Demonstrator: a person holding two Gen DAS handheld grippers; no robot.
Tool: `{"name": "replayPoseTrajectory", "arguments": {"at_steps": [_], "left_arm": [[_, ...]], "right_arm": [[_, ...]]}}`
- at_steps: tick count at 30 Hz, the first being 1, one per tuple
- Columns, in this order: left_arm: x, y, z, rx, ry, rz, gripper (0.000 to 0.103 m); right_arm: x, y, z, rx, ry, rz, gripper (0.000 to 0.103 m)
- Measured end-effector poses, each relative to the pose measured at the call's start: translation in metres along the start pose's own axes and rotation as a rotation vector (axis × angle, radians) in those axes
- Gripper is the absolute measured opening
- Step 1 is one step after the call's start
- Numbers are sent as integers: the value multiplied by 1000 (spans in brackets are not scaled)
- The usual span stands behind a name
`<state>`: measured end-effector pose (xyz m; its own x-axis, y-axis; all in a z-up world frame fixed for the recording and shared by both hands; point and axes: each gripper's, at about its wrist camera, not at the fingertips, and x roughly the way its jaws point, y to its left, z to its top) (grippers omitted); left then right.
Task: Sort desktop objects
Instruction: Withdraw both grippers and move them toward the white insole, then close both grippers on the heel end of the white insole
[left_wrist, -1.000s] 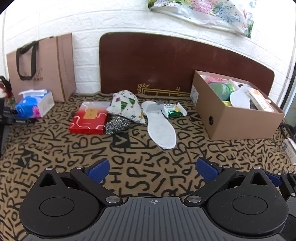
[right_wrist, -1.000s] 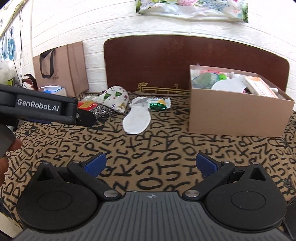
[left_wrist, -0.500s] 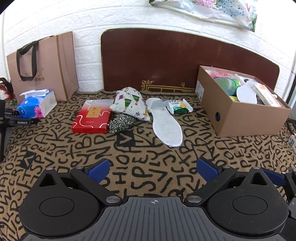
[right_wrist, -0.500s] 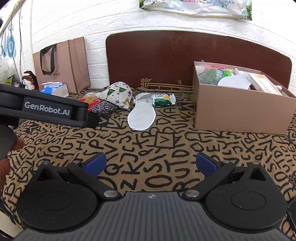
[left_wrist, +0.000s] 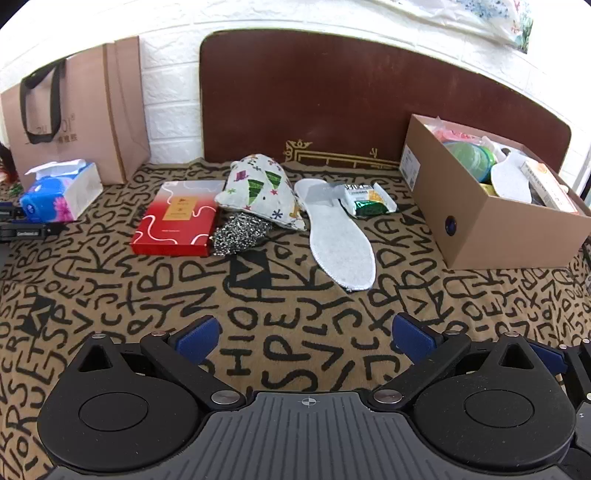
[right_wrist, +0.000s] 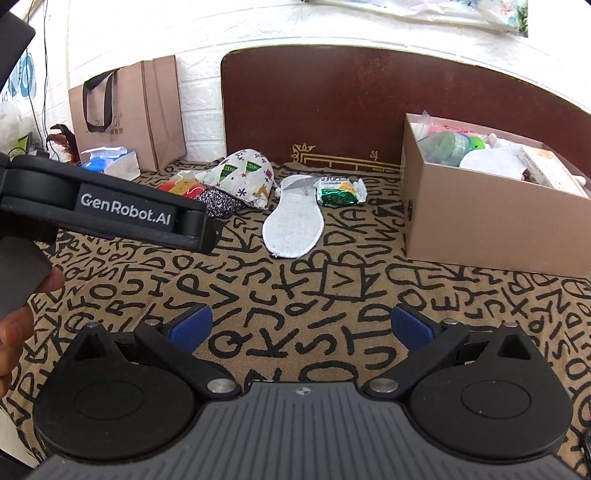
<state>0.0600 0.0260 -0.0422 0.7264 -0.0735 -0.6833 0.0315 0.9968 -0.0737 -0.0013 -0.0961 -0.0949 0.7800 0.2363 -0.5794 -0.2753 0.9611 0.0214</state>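
Note:
On the letter-patterned cloth lie a red box (left_wrist: 175, 223), a steel scourer (left_wrist: 240, 233), a patterned fabric pouch (left_wrist: 264, 192), a white insole (left_wrist: 341, 242) and a green snack packet (left_wrist: 367, 202). A cardboard box (left_wrist: 495, 229) at the right holds several items. My left gripper (left_wrist: 303, 338) stands open over bare cloth, well short of the objects. My right gripper (right_wrist: 301, 326) is open too, with the insole (right_wrist: 293, 223) and packet (right_wrist: 338, 194) ahead of it and the cardboard box (right_wrist: 491, 221) to its right. The left gripper's body (right_wrist: 107, 210) crosses the right wrist view.
A brown paper bag (left_wrist: 74, 114) leans on the white brick wall at the back left, with a tissue pack (left_wrist: 59, 192) in front of it. A dark brown board (left_wrist: 351, 107) stands against the wall. A person's hand (right_wrist: 18, 317) shows at the left edge.
Both grippers have moved forward and tilted down a little, so the objects look nearer and lower. Both stay open and nothing on the cloth has moved.

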Motion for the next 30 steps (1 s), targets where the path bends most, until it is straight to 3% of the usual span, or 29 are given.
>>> {"name": "replayPoseTrajectory", "arguments": {"at_steps": [18, 26, 30], "left_arm": [[78, 3, 23, 22, 105, -37, 103], [122, 5, 40, -16, 170, -105, 101], [141, -1, 50, -1, 186, -102, 100]], "right_arm": [[76, -8, 7, -92, 87, -35, 103], [111, -12, 18, -66, 72, 22, 101], [126, -13, 26, -53, 60, 50, 98]]}}
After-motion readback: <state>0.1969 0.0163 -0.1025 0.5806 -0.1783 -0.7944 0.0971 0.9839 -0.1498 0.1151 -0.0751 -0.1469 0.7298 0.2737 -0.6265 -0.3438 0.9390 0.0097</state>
